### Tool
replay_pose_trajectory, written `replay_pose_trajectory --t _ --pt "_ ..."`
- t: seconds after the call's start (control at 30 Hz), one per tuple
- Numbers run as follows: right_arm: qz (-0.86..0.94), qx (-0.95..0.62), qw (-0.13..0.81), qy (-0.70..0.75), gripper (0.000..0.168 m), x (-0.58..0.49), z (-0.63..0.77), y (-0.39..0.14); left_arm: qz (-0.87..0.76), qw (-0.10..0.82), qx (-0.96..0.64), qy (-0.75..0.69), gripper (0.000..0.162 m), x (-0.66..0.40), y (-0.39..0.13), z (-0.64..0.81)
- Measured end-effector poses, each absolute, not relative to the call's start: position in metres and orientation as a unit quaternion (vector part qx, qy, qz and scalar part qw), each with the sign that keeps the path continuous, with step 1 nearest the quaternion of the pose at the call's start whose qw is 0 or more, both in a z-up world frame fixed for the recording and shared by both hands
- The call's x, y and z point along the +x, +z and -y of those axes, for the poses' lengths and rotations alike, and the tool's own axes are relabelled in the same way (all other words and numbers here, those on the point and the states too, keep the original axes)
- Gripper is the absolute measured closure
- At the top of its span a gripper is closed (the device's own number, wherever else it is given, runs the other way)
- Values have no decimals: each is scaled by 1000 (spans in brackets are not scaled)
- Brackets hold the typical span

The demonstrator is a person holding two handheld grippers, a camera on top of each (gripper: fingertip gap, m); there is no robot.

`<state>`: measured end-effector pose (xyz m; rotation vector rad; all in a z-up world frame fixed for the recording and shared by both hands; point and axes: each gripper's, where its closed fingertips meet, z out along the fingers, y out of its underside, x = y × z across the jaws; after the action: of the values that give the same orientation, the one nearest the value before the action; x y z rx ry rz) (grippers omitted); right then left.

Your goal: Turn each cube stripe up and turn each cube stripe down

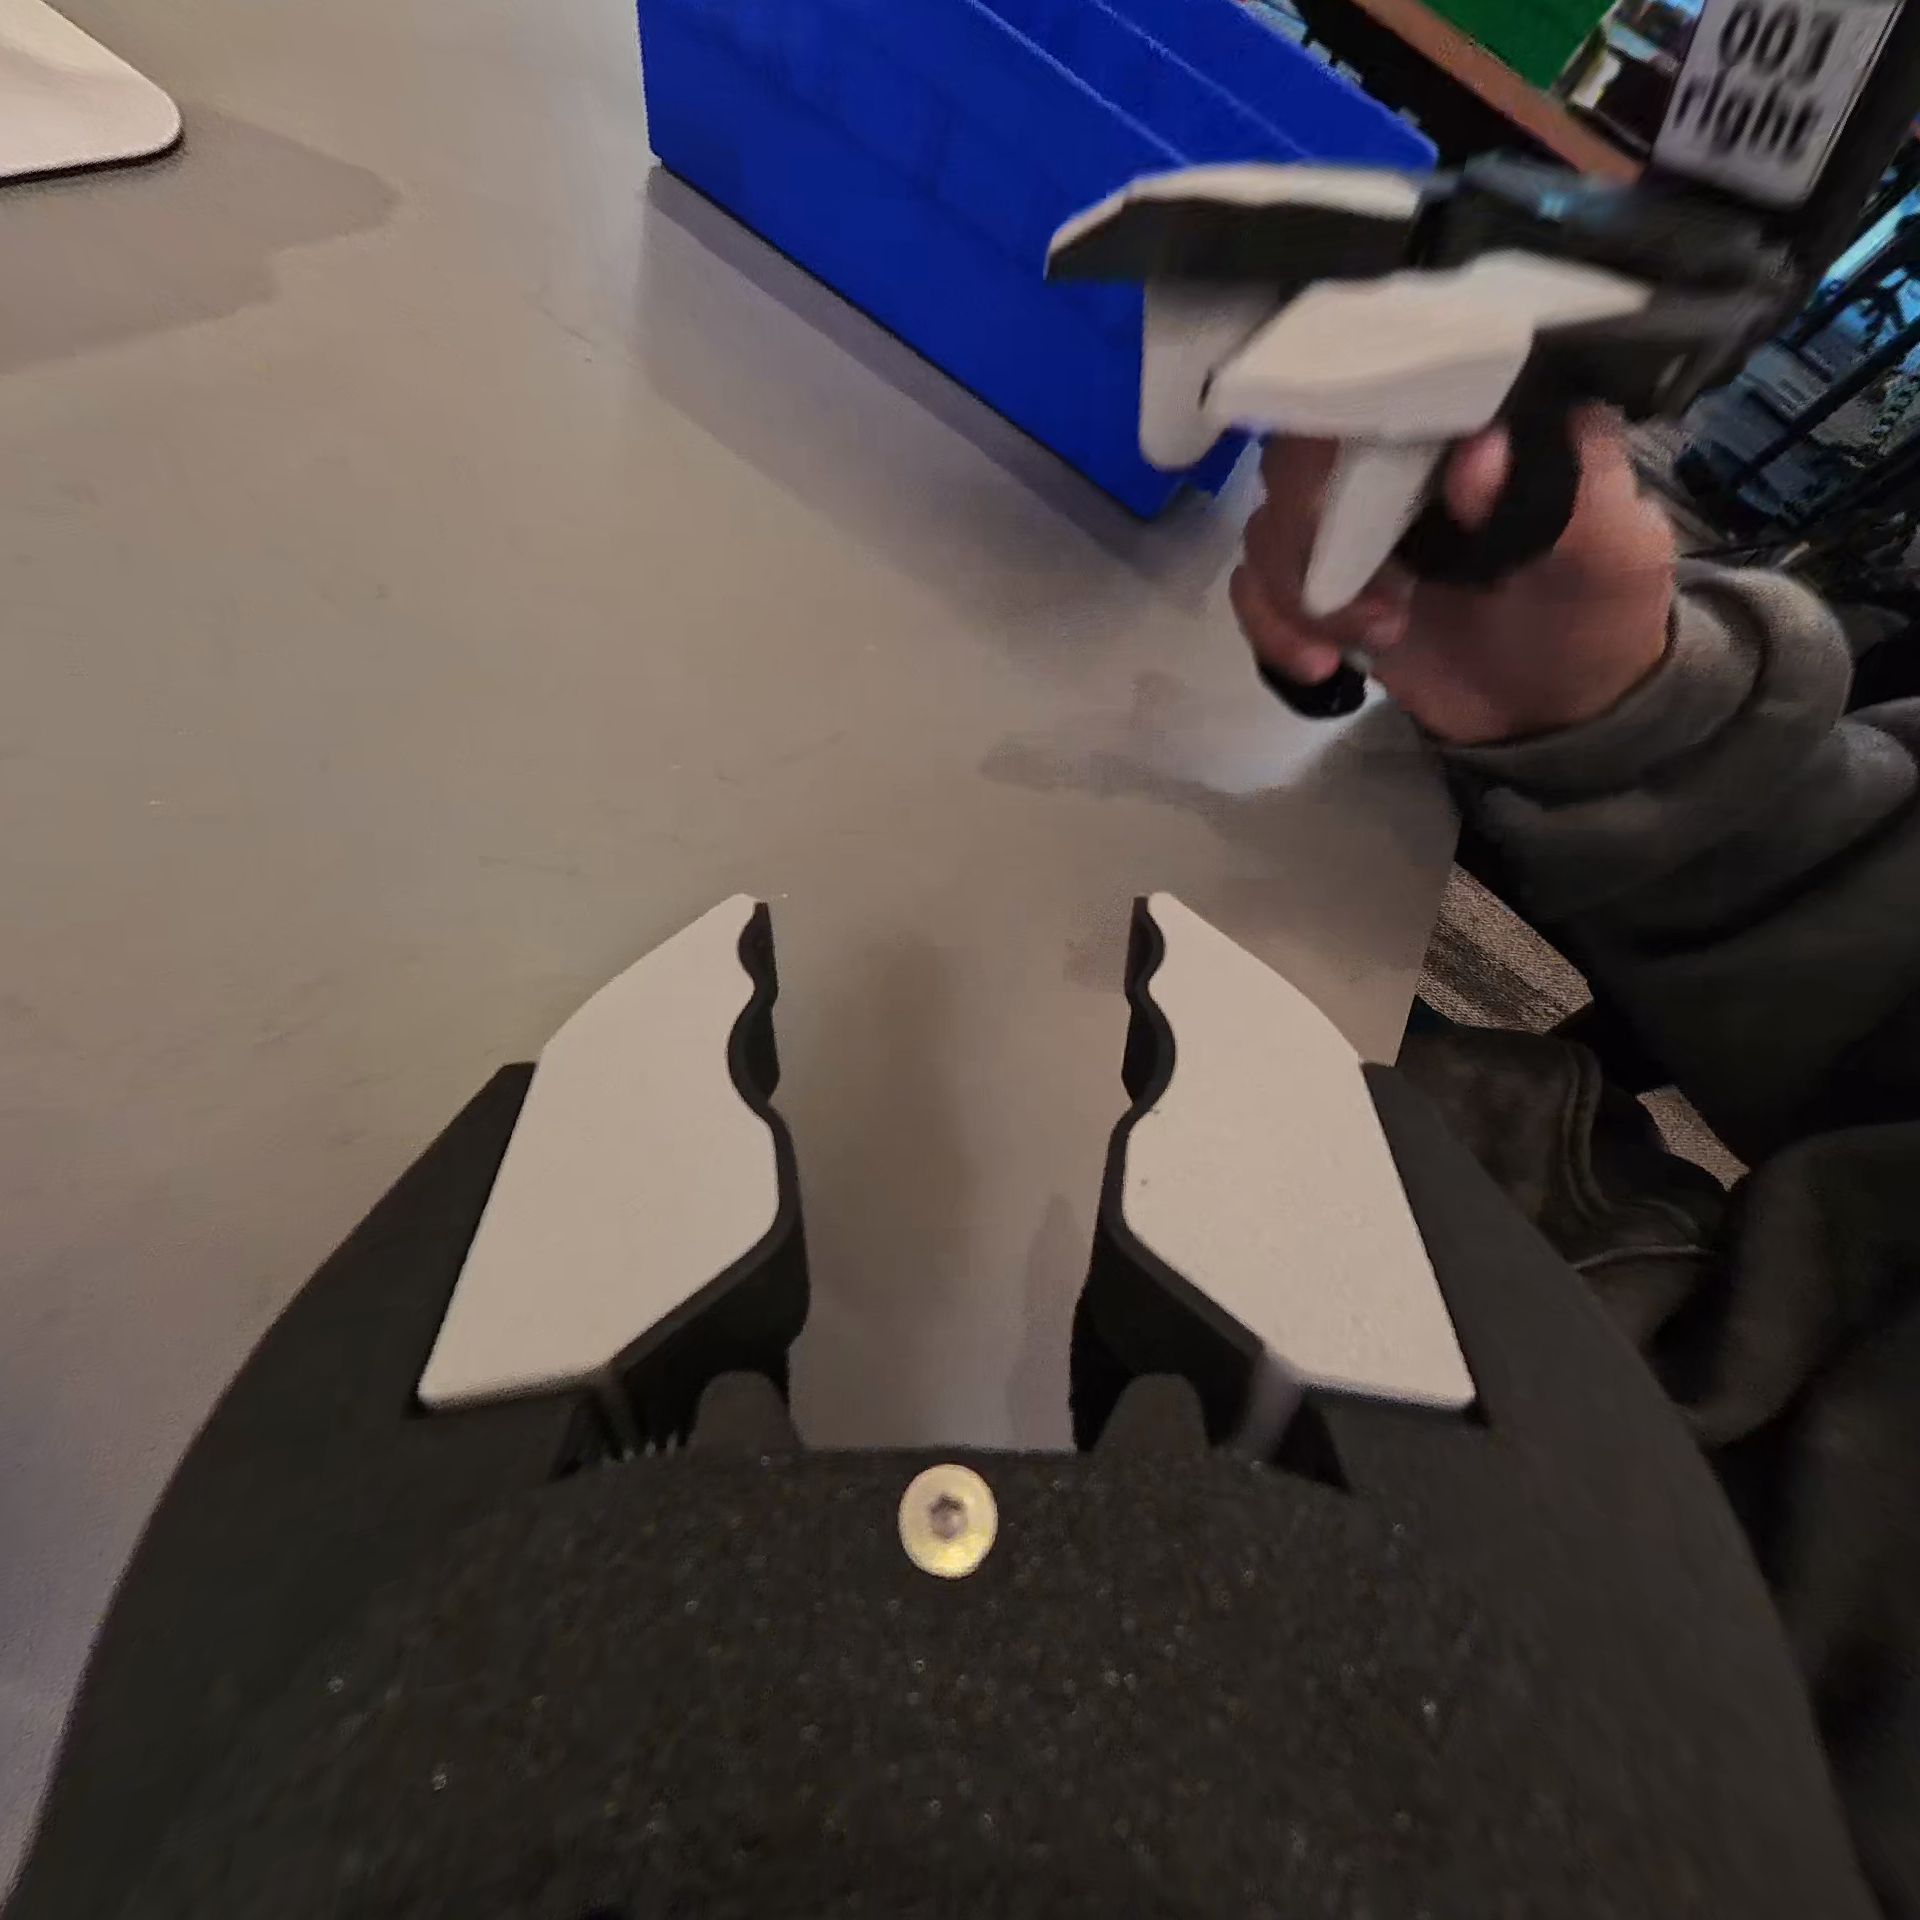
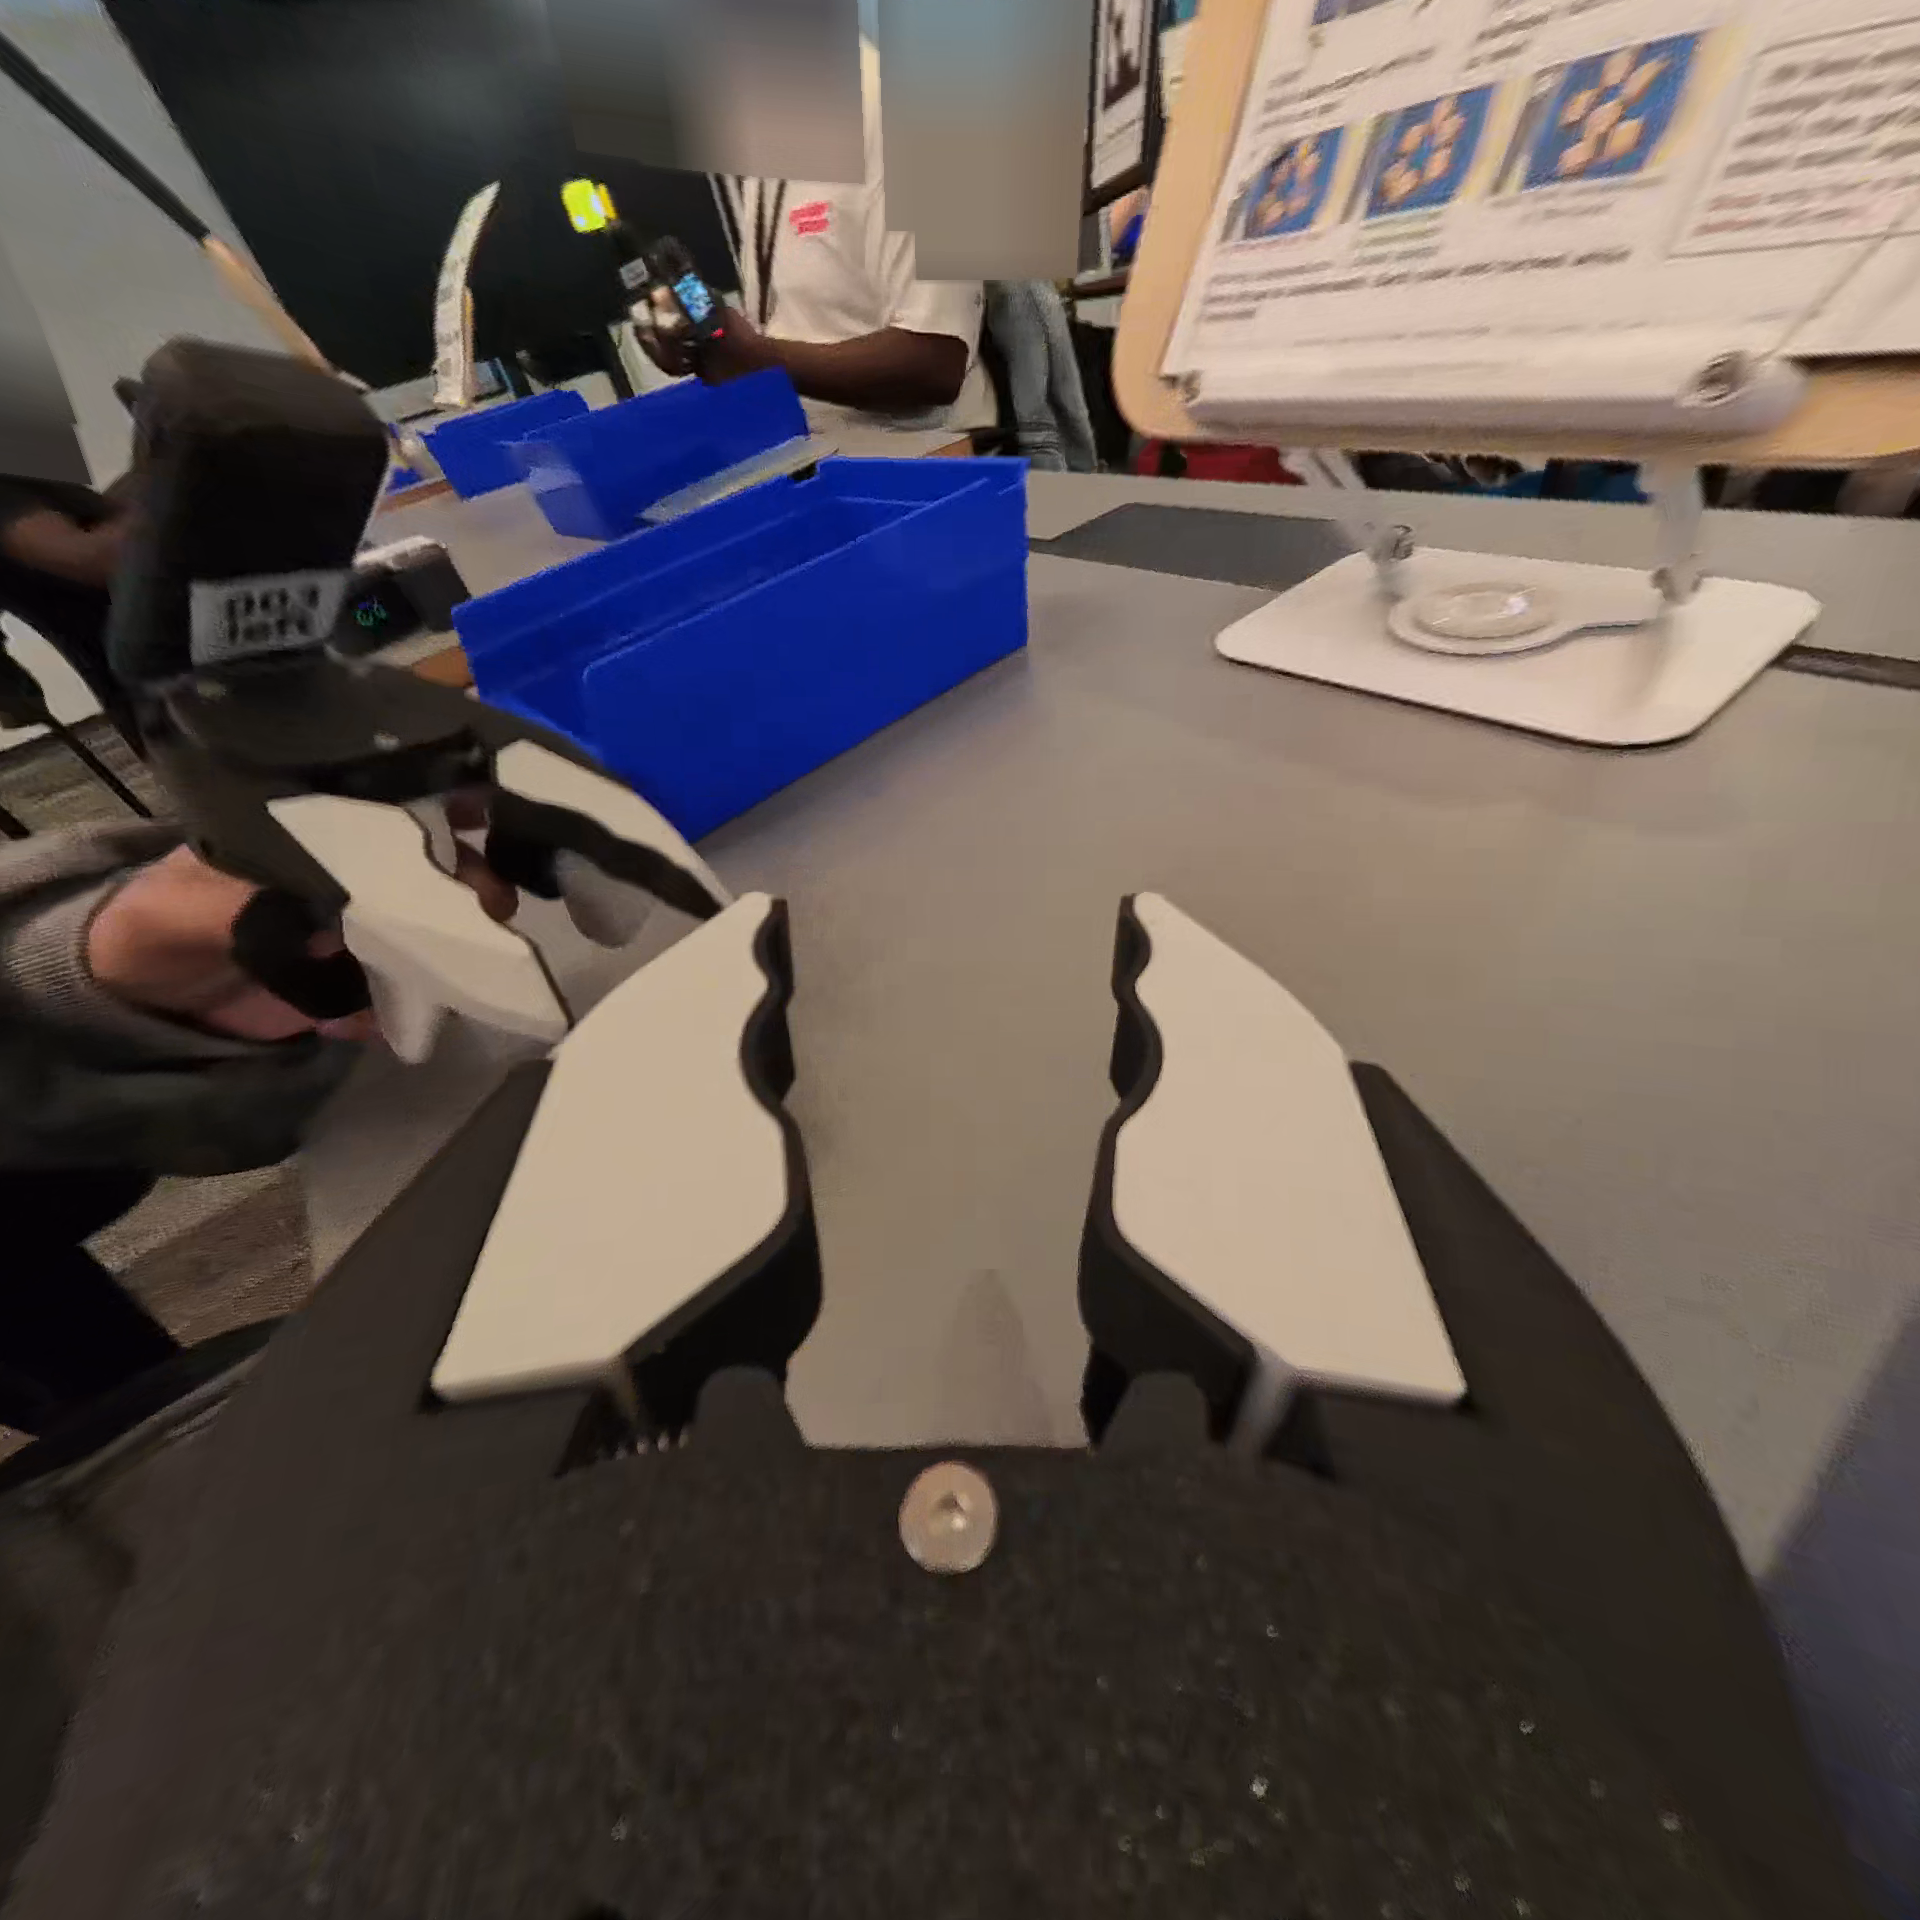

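Observation:
No cube shows in either view. A blue bin (image 1: 987,197) stands on the grey table; its inside is hidden in the left wrist view and shows only bare walls in the right wrist view (image 2: 790,634). My left gripper (image 1: 951,914) is open and empty, low over the table near its front edge. My right gripper (image 2: 951,914) is open and empty above the table, short of the bin. The right gripper also shows in the left wrist view (image 1: 1132,312), held by a hand in front of the bin. The left gripper shows in the right wrist view (image 2: 499,914) at the left.
A white stand (image 2: 1507,644) holding a board with printed sheets (image 2: 1538,208) is at the right back; its base corner shows in the left wrist view (image 1: 73,94). More blue bins (image 2: 623,457) and a person with a device are on a far table. The table edge (image 1: 1434,935) is close on the right.

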<state>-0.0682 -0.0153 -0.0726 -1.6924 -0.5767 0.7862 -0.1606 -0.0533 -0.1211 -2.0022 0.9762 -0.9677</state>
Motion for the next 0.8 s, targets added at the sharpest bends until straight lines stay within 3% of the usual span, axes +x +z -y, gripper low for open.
replay_pose_trajectory --t 0.2,0.37,0.47,0.63,0.8 --pt "274 -701 583 305 116 -80 21 -83 -362 358 -782 -360 98 -174 -105 46" --pt "263 -712 566 321 117 -77 21 -90 -257 348 -848 -306 96 -253 -65 -9" --pt "256 -713 557 340 117 -77 21 -91 -176 336 -912 -158 95 -339 -65 -73" --pt "258 -736 559 280 121 -58 12 -97 -59 228 -972 -5 97 -437 -89 -152" --pt "238 -740 551 303 124 -52 11 -95 20 139 -990 -31 100 -450 -116 -197"
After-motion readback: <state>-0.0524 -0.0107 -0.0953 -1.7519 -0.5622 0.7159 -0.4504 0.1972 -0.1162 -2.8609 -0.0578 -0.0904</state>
